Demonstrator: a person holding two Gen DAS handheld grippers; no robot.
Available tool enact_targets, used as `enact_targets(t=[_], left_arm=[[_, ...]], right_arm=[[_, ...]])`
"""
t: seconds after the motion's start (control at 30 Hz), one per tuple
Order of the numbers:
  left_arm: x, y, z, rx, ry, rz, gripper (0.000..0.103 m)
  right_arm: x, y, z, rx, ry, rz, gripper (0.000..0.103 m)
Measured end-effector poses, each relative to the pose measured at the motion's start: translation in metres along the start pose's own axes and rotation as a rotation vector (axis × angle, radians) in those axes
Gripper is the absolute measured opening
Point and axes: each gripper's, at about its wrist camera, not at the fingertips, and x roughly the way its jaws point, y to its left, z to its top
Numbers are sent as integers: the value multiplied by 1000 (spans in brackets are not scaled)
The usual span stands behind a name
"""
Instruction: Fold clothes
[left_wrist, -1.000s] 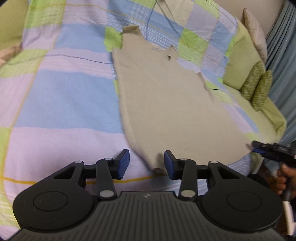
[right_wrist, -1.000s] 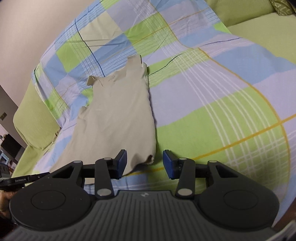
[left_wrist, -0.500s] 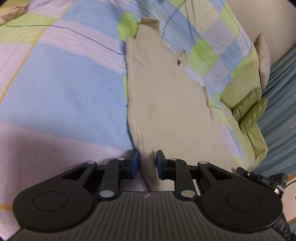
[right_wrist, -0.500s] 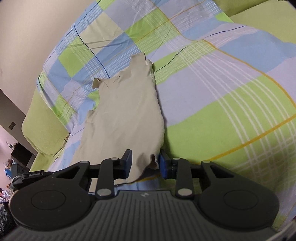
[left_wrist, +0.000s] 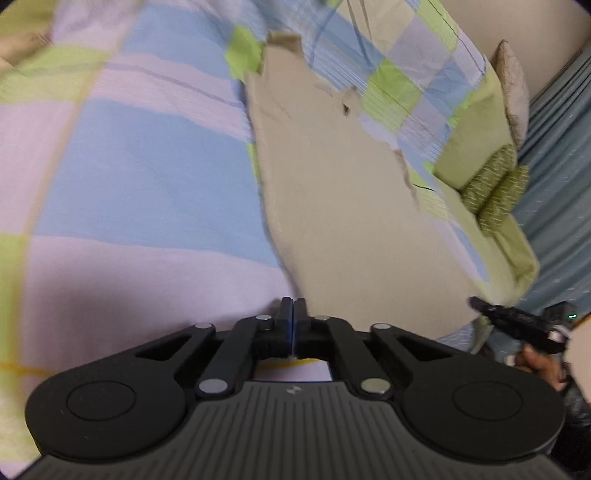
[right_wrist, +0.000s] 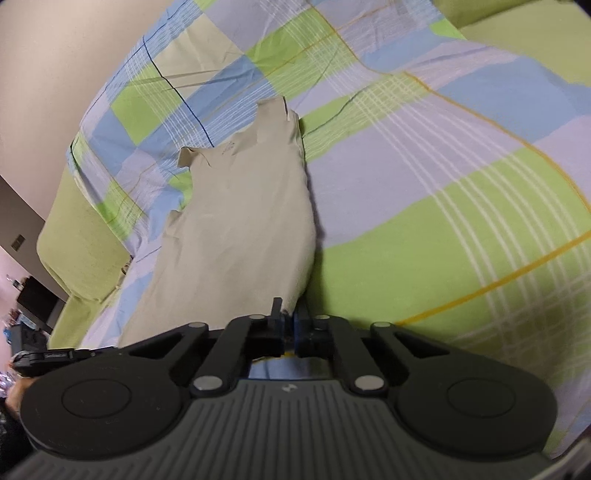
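The beige sleeveless top (right_wrist: 243, 221) lies flat along the middle of the bed, straps toward the far edge, hem toward the near edge, so both lower corners are reachable. The left tongs (left_wrist: 293, 317) and right tongs (right_wrist: 287, 325) are each pressed together, pinching 1 hem corner, likely to lift the hem evenly. The checked bedspread (right_wrist: 443, 184) lies beneath.

1. A sofa (right_wrist: 77, 254) is green.
2. A checked sheet (right_wrist: 424, 229) covers its seat.
3. A beige top (right_wrist: 251, 221) lies flat on the sheet.
4. Small cushions (left_wrist: 495, 188) sit at one end.
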Motion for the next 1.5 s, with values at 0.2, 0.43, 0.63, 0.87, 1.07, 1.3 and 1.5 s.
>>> enact_targets(t=[0.2, 0.43, 0.63, 0.87, 1.07, 1.3, 1.5], left_arm=[[-6, -46, -22, 298, 11, 129, 0], [17, -106, -54, 715, -18, 333, 50], [30, -120, -61, 777, -110, 432, 51], [45, -130, -76, 1002, -127, 636, 26], [53, -130, -93, 1134, -93, 679, 11], [65, -135, -105, 1303, -133, 693, 27], [59, -133, -98, 1300, -109, 643, 1]], right_arm=[[-16, 2, 2, -28, -18, -42, 1], [-17, 12, 2, -83, -22, -86, 5], [-21, 32, -5, -215, -28, -136, 7], [-14, 45, -18, -364, -5, -196, 22], [-11, 41, -24, -367, 10, -180, 24], [-12, 11, -14, -87, -29, -77, 24], [-5, -12, -12, 121, -44, -3, 2]])
